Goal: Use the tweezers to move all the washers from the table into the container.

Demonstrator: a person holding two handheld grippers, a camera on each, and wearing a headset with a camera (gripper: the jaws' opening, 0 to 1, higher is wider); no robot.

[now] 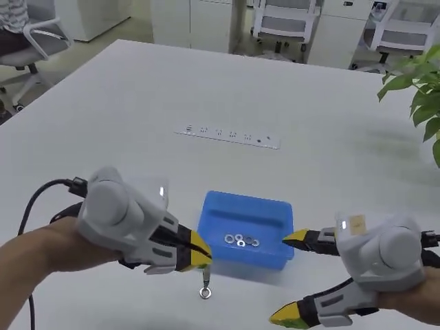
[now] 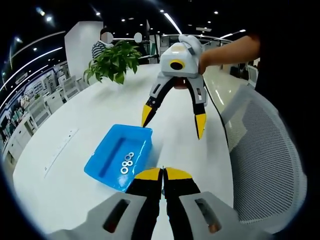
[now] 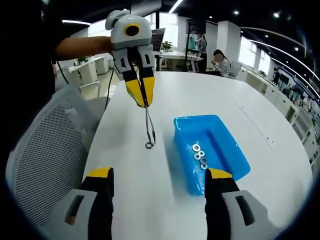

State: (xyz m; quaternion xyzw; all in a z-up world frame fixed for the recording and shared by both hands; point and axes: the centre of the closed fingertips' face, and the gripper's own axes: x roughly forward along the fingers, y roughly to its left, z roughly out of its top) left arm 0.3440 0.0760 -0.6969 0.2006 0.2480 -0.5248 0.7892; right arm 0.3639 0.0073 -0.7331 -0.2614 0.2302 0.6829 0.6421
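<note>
Now your left gripper (image 1: 201, 254) pinches the tweezers (image 1: 205, 276) at a washer (image 1: 205, 293), your right gripper (image 1: 285, 278) gapes; lift it into the container (image 1: 247, 263).

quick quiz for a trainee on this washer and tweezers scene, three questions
1. Which gripper holds the tweezers?
2. True or false: the right gripper is shut on the container.
3. The washer at the tip of the tweezers is:
A) inside the container
B) outside the container, over the table
C) between the jaws of the right gripper

Key
1. The left gripper, shut on the tweezers.
2. False: the right gripper is open and holds nothing.
3. B. Other washers already lie in the container.
</note>
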